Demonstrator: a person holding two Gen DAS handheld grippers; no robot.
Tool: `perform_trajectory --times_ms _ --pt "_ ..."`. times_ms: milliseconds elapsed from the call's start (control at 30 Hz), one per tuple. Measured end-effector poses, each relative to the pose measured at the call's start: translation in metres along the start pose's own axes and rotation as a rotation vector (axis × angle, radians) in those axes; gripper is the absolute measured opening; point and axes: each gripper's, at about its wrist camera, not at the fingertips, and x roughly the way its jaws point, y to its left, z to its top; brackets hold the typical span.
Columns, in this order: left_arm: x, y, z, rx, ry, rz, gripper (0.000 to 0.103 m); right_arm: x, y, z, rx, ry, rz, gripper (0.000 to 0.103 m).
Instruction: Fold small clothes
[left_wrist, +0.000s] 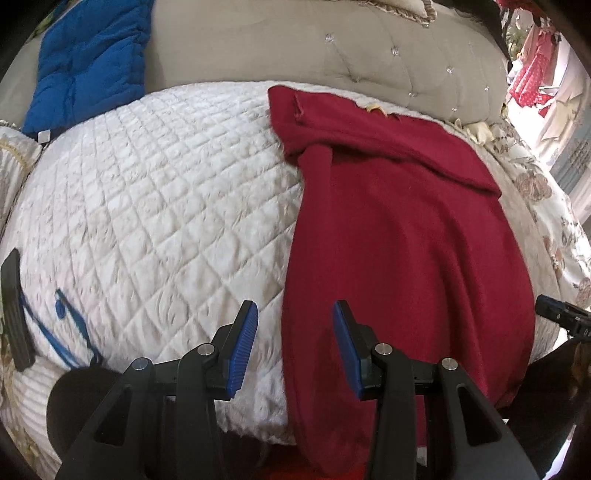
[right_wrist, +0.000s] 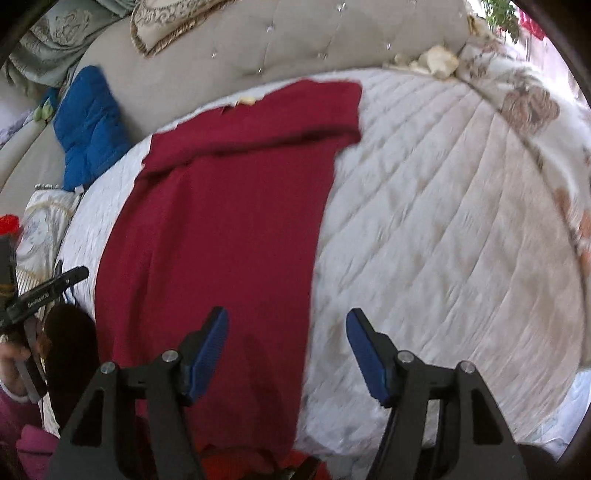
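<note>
A dark red garment lies flat on the white quilted bed cover, long side running away from me, with its far end folded over in a band. My left gripper is open and empty, hovering above the garment's near left edge. In the right wrist view the same garment lies on the cover. My right gripper is open and empty above the garment's near right edge. The left gripper's tip shows at the left of that view.
A blue padded item leans against the tufted beige headboard at the far left. A floral duvet is bunched at the right. A blue strap lies on the cover near left.
</note>
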Motion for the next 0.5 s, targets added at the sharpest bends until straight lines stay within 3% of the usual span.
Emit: perform_trajectory --times_ms 100,167,200,333,433,500 --pt "0.0 0.004 -0.007 -0.024 0.007 0.0 0.02 0.004 0.009 -0.009 -0.036 -0.024 -0.033 0.066" --pt "-0.001 0.005 -0.009 -0.03 0.002 0.004 0.02 0.002 0.013 -0.01 -0.048 -0.045 -0.036 0.016" --pt "-0.002 0.006 -0.01 -0.03 0.0 0.004 0.02 0.0 0.013 -0.01 -0.038 -0.052 -0.05 0.009" --pt "-0.008 0.007 -0.011 -0.038 -0.018 -0.004 0.02 -0.024 0.005 -0.013 -0.026 -0.088 -0.076 0.004" --pt "-0.011 0.008 -0.012 -0.041 -0.024 -0.014 0.02 -0.031 -0.006 -0.012 -0.006 -0.091 -0.159 0.0" --pt "-0.011 0.009 -0.013 -0.04 -0.023 -0.013 0.02 -0.032 -0.015 -0.012 0.033 -0.074 -0.113 0.0"
